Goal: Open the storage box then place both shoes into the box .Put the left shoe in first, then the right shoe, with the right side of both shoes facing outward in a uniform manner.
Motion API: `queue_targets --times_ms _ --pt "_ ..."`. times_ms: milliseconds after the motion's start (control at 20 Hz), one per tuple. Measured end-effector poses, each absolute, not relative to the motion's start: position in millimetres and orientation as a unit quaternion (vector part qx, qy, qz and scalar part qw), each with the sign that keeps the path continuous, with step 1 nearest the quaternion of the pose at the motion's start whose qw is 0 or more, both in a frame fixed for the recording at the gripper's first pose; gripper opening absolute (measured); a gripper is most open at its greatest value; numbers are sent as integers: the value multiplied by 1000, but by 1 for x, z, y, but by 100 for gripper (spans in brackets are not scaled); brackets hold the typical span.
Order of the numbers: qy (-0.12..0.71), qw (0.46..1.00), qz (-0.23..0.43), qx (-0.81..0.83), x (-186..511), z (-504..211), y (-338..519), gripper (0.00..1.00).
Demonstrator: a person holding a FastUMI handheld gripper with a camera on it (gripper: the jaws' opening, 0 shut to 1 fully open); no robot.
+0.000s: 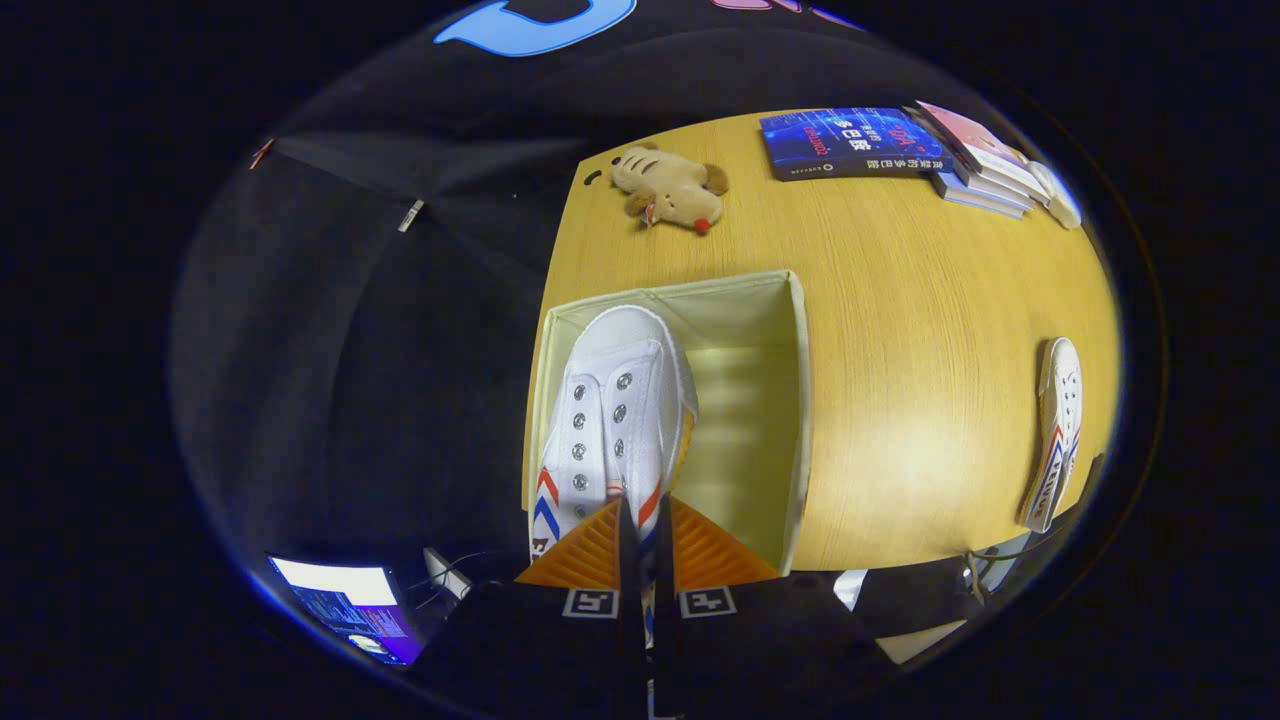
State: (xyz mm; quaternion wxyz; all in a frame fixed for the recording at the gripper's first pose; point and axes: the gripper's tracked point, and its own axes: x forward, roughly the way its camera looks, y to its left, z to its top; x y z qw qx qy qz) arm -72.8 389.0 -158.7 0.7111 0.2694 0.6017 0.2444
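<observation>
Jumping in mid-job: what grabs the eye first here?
A white shoe pinched in the tool, hanging toe-forward over the open storage box just ahead of the fingers. The second shoe lies on the wooden table off to the box's right; a plush toy sits beyond the box.

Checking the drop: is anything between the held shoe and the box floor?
Nothing visible. The claw is shut on the shoe, which hangs over the open box; the floor beside it looks bare.
</observation>
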Motion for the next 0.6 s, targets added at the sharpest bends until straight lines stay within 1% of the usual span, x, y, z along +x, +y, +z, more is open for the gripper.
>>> queue_targets --times_ms 250,600 --pt "617 710 209 267 -66 -187 410 7" --pt "633 700 207 258 -73 -207 439 8"
